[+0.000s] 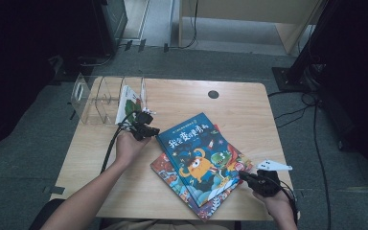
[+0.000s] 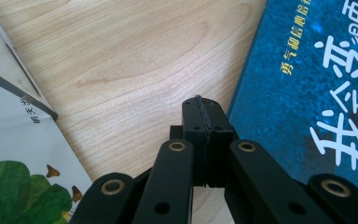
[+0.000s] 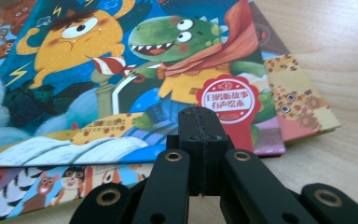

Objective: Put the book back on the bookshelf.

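While both grippers sit low over the wooden desk (image 1: 182, 191), the blue picture book (image 1: 196, 155) lies flat near the desk's middle, on top of a stack and between the 2 hands. The left gripper (image 1: 143, 128) rests at the book's upper left corner; in the left gripper view its fingers (image 2: 204, 122) are clenched flat together with nothing between them, their tips just beside the blue cover's edge (image 2: 307, 93), over bare wood. The right gripper (image 1: 249, 177) lies at the stack's lower right corner; in the right gripper view its fingers (image 3: 204, 128) are likewise clenched on nothing and point at the lower edge of the blue picture book (image 3: 121, 70), close to the red seal printed on the cover. Whether the tips touch the cover cannot be told.

Counted: 2 grippers, 1 in each hand. At least 3 books lie in the stack: the blue one on top, a pink-edged book (image 3: 270, 137) showing under it, and a red-bordered book (image 1: 170, 175) with small animals at the bottom, turned slightly against the top one. 1 more book with a white cover and green leaves (image 1: 130, 106) stands in the clear acrylic rack (image 1: 93, 98) at the desk's far left corner. That rack counts 1.
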